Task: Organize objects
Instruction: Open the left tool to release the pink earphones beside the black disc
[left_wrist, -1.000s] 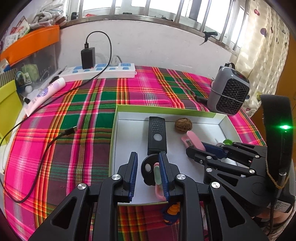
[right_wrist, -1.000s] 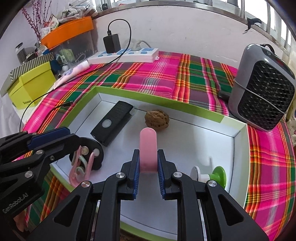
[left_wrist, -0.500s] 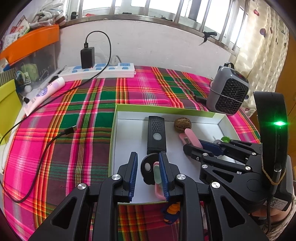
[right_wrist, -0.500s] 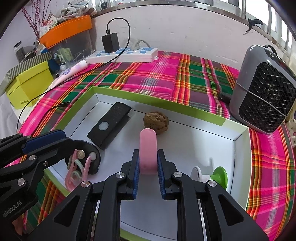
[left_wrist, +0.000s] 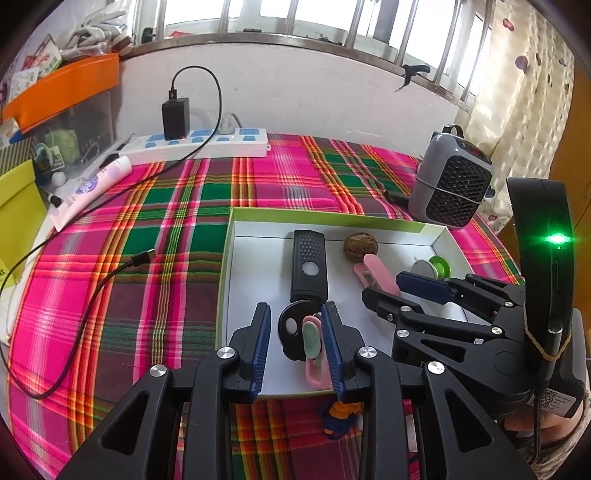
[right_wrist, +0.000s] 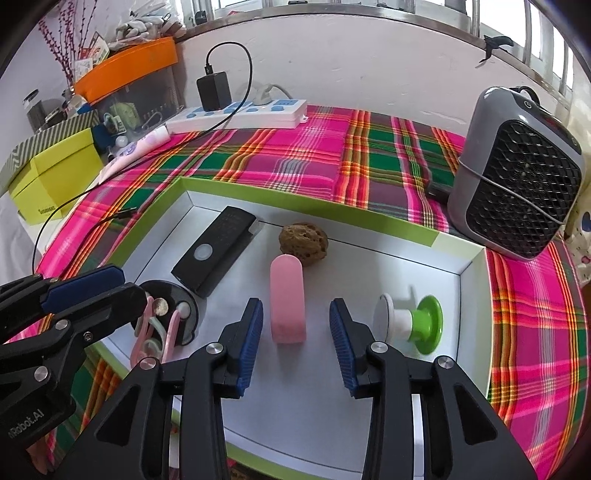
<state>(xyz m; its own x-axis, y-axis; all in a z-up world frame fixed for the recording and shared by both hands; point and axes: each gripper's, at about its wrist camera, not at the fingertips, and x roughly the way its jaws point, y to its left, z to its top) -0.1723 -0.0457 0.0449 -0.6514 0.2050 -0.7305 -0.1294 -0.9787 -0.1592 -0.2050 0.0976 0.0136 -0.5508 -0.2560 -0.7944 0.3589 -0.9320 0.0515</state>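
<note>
A white tray with a green rim (right_wrist: 295, 201) (left_wrist: 325, 214) sits on the plaid cloth. My right gripper (right_wrist: 295, 328) (left_wrist: 382, 286) is over the tray with its jaws opening. A pink case (right_wrist: 287, 299) (left_wrist: 376, 267) lies flat between its fingers, untouched by either pad. My left gripper (left_wrist: 295, 343) (right_wrist: 129, 290) hangs at the tray's near left corner, its jaws also opening. A black key fob (left_wrist: 291, 326) (right_wrist: 190, 321) with pink and green rings lies between its fingers, with a gap on the left side.
In the tray also lie a black remote (left_wrist: 309, 266), a walnut (right_wrist: 303, 243) and a green-and-white suction hook (right_wrist: 410, 321). A grey heater (right_wrist: 517, 184) stands right of the tray. A power strip (left_wrist: 199, 147), cable (left_wrist: 110, 280) and yellow box (right_wrist: 55, 173) lie to the left.
The right jaws have sprung apart and let go of the pink case, which now rests on the tray floor. The left jaws have widened slightly. Neither hand has shifted.
</note>
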